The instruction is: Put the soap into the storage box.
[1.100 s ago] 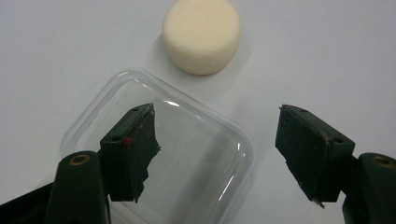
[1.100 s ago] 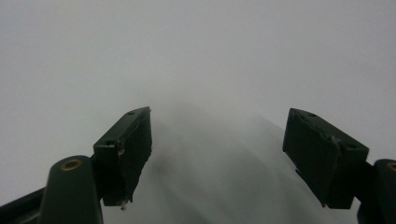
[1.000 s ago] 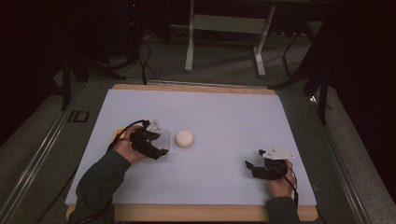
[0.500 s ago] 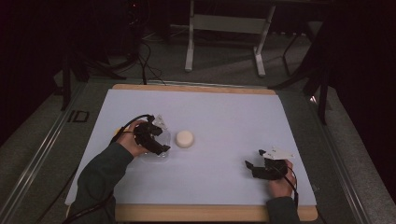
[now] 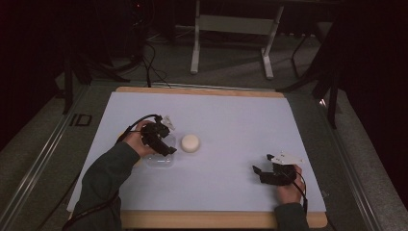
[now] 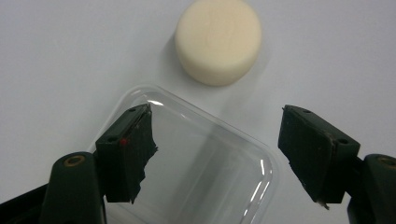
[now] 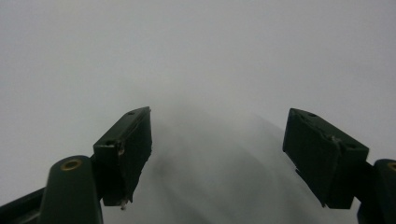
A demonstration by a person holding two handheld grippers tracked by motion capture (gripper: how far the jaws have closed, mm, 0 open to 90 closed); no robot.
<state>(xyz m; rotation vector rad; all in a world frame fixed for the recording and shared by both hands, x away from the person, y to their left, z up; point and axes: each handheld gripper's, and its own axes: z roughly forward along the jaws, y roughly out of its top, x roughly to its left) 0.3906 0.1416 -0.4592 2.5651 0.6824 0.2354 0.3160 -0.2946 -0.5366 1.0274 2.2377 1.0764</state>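
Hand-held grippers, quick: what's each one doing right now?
Left hand-held gripper: open, jaws just been opening, above the clear plastic container, pads not pressing on it.
Right hand-held gripper: open, nothing between the jaws.

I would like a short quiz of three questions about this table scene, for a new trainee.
1. True or false: the cream round block lies inside the clear plastic tray.
2. Which gripper has the tray in front of its fingers: A) the left gripper, or B) the right gripper?
3. What is between the right gripper's fingers?

Key:
1. False: it lies beside the tray, on the white table.
2. A. Its fingers have just been opening and do not press on the tray.
3. Nothing; they stand open over bare table.
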